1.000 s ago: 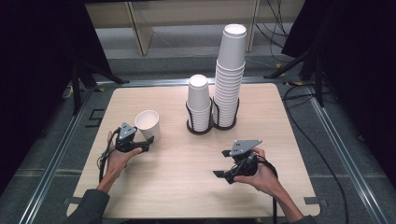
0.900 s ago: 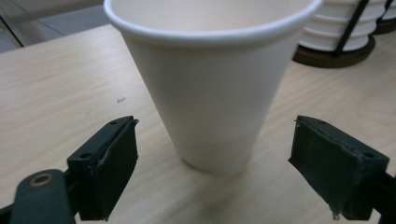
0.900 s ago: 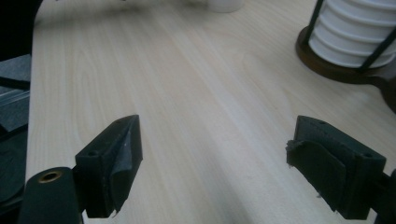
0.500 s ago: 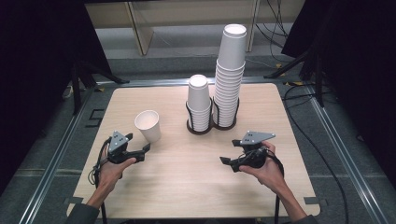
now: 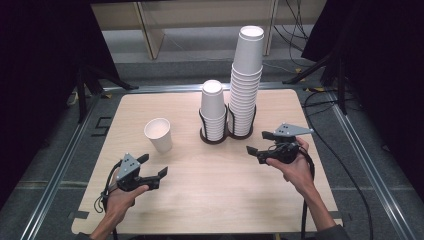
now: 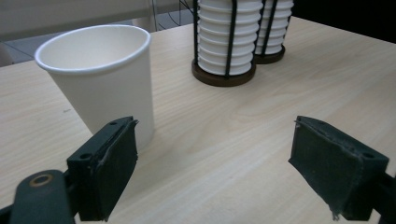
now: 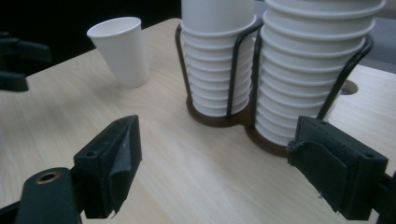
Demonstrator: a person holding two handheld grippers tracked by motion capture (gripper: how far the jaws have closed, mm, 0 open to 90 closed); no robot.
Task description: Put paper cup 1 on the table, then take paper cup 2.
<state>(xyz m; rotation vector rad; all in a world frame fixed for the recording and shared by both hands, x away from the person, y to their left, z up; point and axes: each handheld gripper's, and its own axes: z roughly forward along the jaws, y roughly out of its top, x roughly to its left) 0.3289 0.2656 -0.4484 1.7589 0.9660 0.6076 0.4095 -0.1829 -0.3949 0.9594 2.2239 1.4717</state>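
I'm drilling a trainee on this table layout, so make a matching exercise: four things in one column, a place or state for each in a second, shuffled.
Column one:
1. lone cup
2. short cup stack
3. tall cup stack
4. right gripper

Column two:
A. in the right ring of the wire holder
B. standing alone, mouth up, left of the holder
C. jaws open, nothing between them
D. in the holder's left ring

Pairs: 1-B, 2-D, 3-A, 4-C
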